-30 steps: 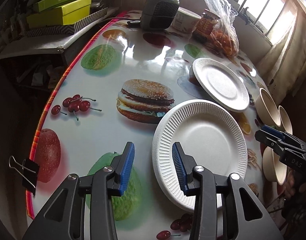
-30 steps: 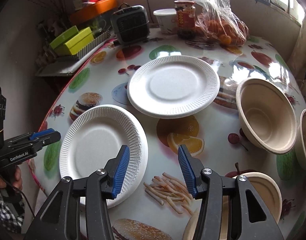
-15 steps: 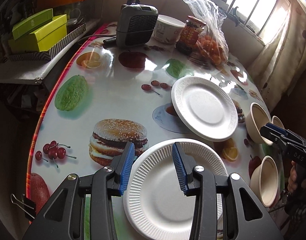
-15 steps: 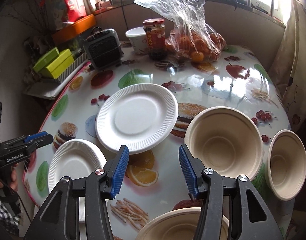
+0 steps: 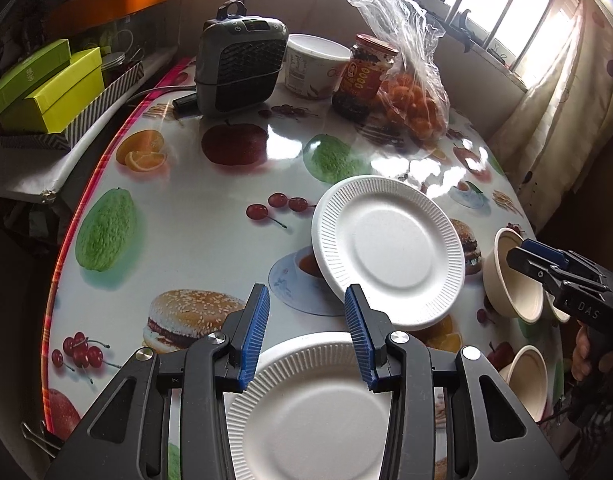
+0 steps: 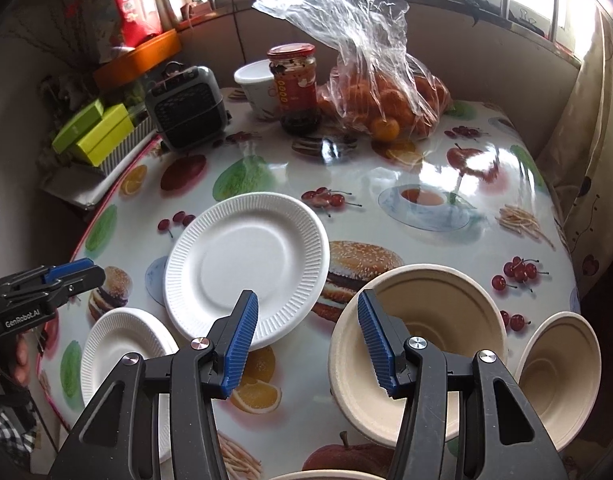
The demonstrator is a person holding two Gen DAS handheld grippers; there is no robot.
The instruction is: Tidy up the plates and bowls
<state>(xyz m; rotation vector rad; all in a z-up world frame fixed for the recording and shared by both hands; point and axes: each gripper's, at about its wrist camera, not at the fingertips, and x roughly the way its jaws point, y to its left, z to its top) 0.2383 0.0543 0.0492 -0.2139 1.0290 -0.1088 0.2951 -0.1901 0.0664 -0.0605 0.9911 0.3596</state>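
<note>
**Left wrist view: both tools pulled back from the plates and bowls**

Left wrist view now takes in more of the tabletop point(image 5: 210, 200) than a second ago: the heater point(image 5: 240, 68) and bag of oranges point(image 5: 410, 92) sit lower in the picture. The left tool point(image 5: 306, 336) hangs spread and empty above the near white plate point(image 5: 310, 408), which earlier lay ahead of its fingers. The far white plate point(image 5: 390, 248) lies beyond, its edge touching or overlapping the near one.

Right wrist view has likewise drawn back. The right tool point(image 6: 306, 344) is spread, holding nothing, its right finger over the large beige bowl point(image 6: 426, 332). A smaller beige bowl point(image 6: 558, 376) sits just beside it.
</note>
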